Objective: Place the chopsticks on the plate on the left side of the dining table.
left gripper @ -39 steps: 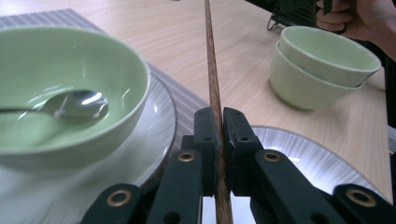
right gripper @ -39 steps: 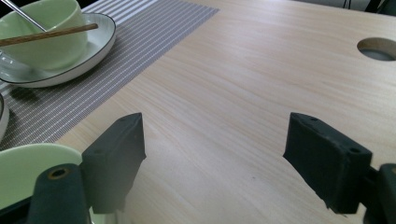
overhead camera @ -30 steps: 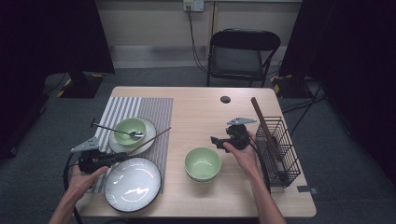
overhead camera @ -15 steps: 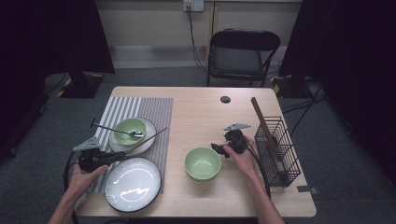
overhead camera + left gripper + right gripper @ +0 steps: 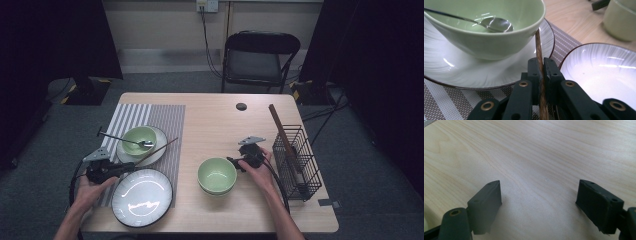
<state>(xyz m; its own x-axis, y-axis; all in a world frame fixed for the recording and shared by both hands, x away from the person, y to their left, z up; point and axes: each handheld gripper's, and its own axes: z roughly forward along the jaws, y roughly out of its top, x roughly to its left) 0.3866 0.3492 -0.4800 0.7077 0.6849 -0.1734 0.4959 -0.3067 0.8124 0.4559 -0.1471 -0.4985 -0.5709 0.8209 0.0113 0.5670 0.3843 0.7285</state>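
— Left tool (image 5: 540,75) is clamped on 1 brown chopstick (image 5: 538,47), leaning on the small plate (image 5: 159,150) at the striped mat's 5 o'clock. Right tool (image 5: 537,205)?

— Jaws wide, empty, low over the table (image 5: 210,125), at the green bowl's (image 5: 217,175) 2 o'clock. Lifting the chopstick clear looks next.

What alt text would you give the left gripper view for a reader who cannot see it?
The left gripper has its black jaws shut on a thin brown chopstick that runs up to the rim of a green bowl holding a spoon, on a white plate. A second white plate lies at right.
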